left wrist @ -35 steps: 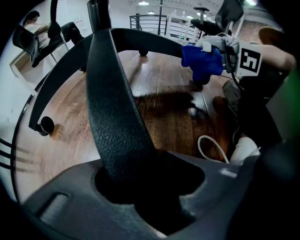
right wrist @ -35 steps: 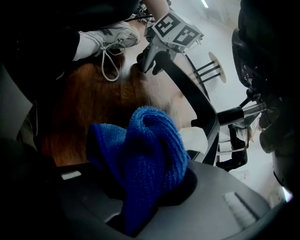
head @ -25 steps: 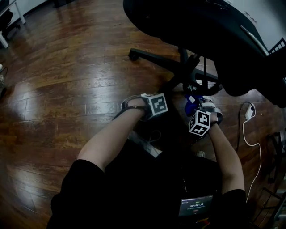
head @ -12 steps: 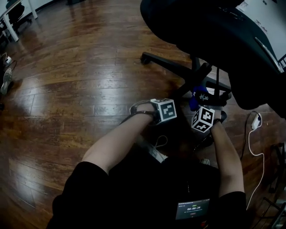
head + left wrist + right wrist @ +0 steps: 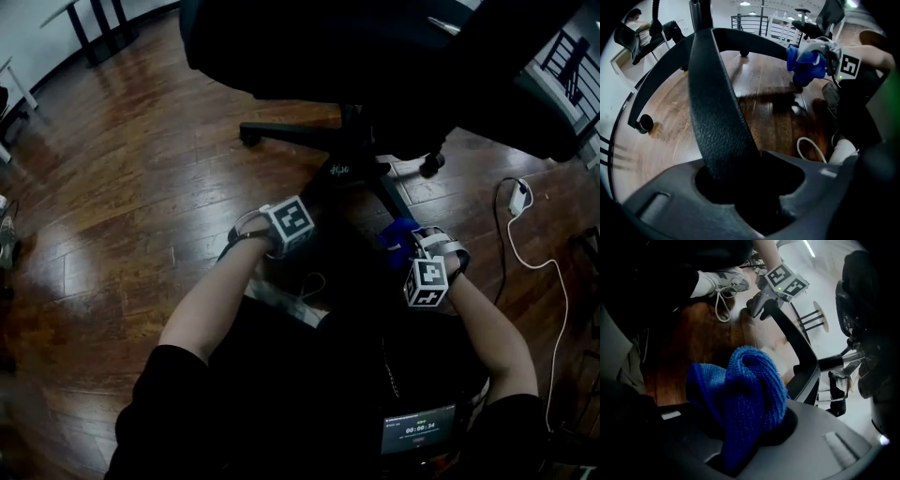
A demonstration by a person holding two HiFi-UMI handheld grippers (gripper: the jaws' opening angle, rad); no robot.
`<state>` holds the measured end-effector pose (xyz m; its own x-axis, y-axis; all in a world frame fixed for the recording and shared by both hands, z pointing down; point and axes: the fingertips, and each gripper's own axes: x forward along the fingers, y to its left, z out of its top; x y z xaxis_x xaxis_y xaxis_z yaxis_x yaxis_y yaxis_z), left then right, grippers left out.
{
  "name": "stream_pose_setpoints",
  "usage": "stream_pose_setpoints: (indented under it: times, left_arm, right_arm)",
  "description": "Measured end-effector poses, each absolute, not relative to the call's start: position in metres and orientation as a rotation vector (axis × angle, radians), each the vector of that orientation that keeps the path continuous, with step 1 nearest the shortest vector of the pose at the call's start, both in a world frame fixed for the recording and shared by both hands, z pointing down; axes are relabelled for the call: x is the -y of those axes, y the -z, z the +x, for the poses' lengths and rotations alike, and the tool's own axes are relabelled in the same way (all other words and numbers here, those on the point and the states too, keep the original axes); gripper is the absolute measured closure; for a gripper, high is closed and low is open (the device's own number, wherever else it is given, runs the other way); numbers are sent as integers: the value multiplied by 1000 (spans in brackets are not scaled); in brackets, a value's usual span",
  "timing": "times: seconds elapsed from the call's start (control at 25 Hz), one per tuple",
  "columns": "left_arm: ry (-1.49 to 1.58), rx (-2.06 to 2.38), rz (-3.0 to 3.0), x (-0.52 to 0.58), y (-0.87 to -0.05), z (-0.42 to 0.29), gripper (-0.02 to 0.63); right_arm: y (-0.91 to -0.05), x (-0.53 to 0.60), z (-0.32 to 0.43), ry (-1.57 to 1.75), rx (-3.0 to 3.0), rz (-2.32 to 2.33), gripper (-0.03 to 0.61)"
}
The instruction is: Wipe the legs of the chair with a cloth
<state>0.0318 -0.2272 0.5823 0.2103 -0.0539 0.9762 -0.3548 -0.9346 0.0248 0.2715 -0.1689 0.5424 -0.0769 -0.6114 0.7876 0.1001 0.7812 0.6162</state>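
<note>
A black office chair (image 5: pixel 394 56) stands over its star base on the wood floor. My left gripper (image 5: pixel 750 187) is shut on one textured black chair leg (image 5: pixel 717 103), which runs up from between its jaws to the hub; its marker cube (image 5: pixel 289 223) shows in the head view. My right gripper (image 5: pixel 745 437) is shut on a bunched blue cloth (image 5: pixel 745 390). The blue cloth (image 5: pixel 398 232) sits at the outer part of a neighbouring leg (image 5: pixel 386 197). In the left gripper view the cloth (image 5: pixel 806 61) lies against that leg (image 5: pixel 754 40). The leg under the cloth is hidden in the right gripper view.
A white cable with a plug block (image 5: pixel 517 197) lies on the floor at the right. A white shoe (image 5: pixel 724 280) with laces rests near the held leg. Casters (image 5: pixel 644 123) end the legs. Table legs (image 5: pixel 98 23) stand at the far left, a railing (image 5: pixel 572 52) at the far right.
My right gripper has carried the blue cloth outward along the leg, away from the hub and toward me. The left gripper has kept its hold on its leg. The head view has shifted.
</note>
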Motion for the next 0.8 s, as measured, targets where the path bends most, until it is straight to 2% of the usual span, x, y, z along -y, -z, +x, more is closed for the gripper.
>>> stream_pose_setpoints:
  times: [0.28,0.52,0.8]
  left_arm:
    - [-1735,397,2249,225,-587,38,436]
    - [-1811,390,2200,221,-583,31,436]
    - [-1799,323,2195,216,-581,32,436]
  right_arm:
    - [-546,168,277,612,1483,417,488]
    - [-542,176,273,674,1467,455,488]
    - [-529,232,246,709,1433,488,488]
